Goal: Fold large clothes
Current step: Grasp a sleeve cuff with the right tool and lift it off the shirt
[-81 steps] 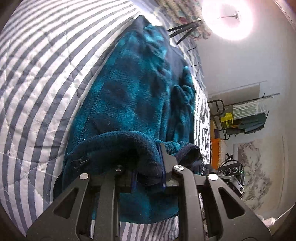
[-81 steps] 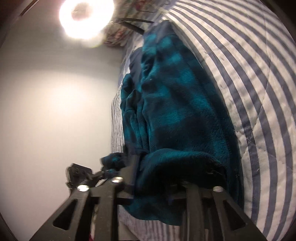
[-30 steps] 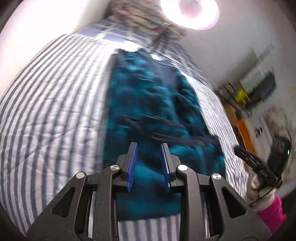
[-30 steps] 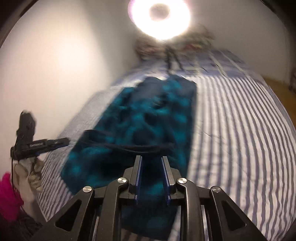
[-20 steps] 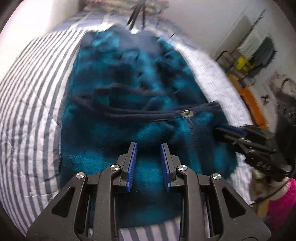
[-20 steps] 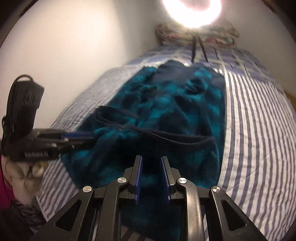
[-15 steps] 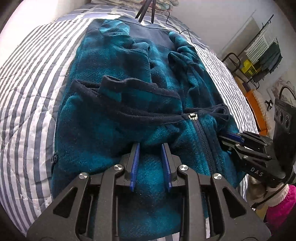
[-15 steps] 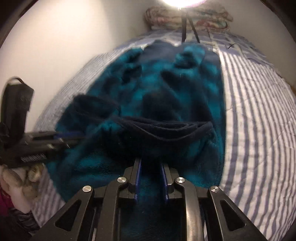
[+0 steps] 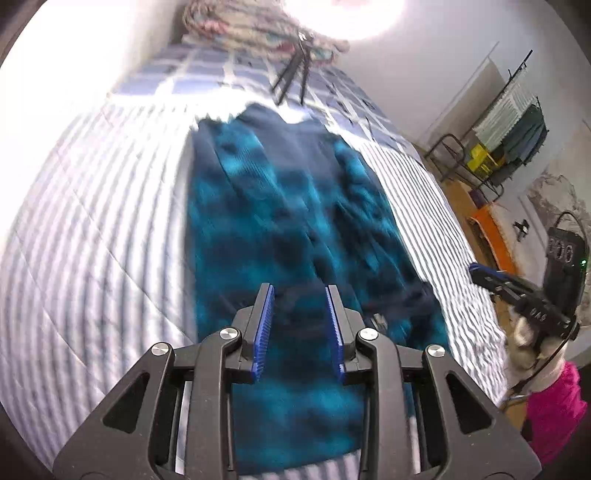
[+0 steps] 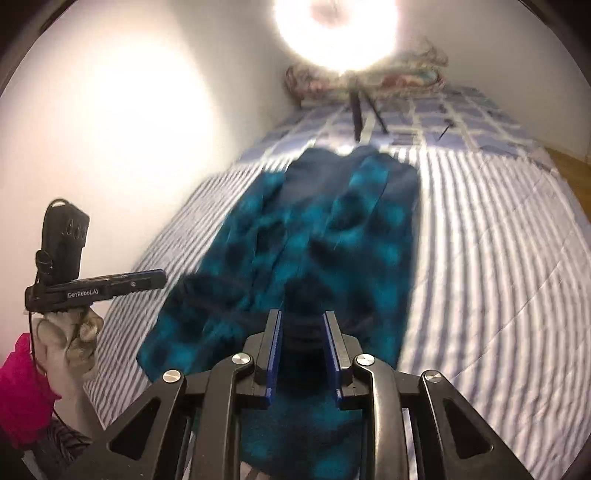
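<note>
A teal and navy plaid fleece jacket lies lengthwise on a blue and white striped bed quilt; it also shows in the right wrist view. My left gripper is open and empty, held above the jacket's near end. My right gripper is open and empty, also above the near end. Each gripper shows in the other's view, the right one at the bed's right edge and the left one at its left edge. Both views are motion-blurred.
A tripod with a bright ring light stands at the bed's far end, by a folded floral blanket. A white wall runs along one side. A clothes rack and an orange object stand on the floor beyond the other side.
Both grippers let go of the jacket's folded edge, opened, and pulled back and up. The jacket now lies flat on the quilt.
</note>
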### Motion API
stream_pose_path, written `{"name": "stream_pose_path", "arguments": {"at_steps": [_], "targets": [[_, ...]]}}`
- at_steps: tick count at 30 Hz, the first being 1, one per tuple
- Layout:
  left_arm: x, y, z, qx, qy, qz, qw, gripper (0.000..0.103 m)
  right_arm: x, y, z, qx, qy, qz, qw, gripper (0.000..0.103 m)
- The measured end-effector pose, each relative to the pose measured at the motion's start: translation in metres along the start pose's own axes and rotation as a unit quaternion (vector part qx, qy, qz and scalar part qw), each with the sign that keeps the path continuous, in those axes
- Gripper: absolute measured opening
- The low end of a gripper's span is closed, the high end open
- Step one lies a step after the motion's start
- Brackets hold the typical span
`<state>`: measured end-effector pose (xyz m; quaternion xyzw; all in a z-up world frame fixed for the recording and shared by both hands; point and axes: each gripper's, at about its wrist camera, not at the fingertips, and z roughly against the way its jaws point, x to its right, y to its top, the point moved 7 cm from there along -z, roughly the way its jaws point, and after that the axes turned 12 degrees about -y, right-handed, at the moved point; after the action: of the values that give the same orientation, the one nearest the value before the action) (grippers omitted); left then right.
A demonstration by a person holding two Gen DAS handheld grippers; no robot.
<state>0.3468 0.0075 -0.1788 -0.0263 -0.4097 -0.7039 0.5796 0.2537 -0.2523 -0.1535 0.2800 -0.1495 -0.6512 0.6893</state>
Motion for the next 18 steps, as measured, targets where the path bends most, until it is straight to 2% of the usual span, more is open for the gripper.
{"name": "stream_pose_path", "arguments": {"at_steps": [4,10,14,18], "targets": [[-0.019,0.041,-0.004,0.017,-0.003,0.006,0.9998,0.028,0.014,0.039,-0.019,0.002,-0.019,0.005,1.000,0.023],[-0.058,0.101,-0.055,0.026,-0.025,0.029,0.9989,0.028,0.020,0.082,-0.084,0.000,-0.019,-0.013,1.000,0.023],[-0.075,0.112,-0.103,0.007,-0.027,0.025,0.9993,0.028,0.014,0.097,-0.146,-0.014,-0.017,0.000,1.000,0.023],[-0.096,0.103,-0.163,-0.041,-0.006,0.024,0.9989,0.028,0.006,0.089,-0.198,-0.052,-0.011,0.016,0.998,0.023]]}}
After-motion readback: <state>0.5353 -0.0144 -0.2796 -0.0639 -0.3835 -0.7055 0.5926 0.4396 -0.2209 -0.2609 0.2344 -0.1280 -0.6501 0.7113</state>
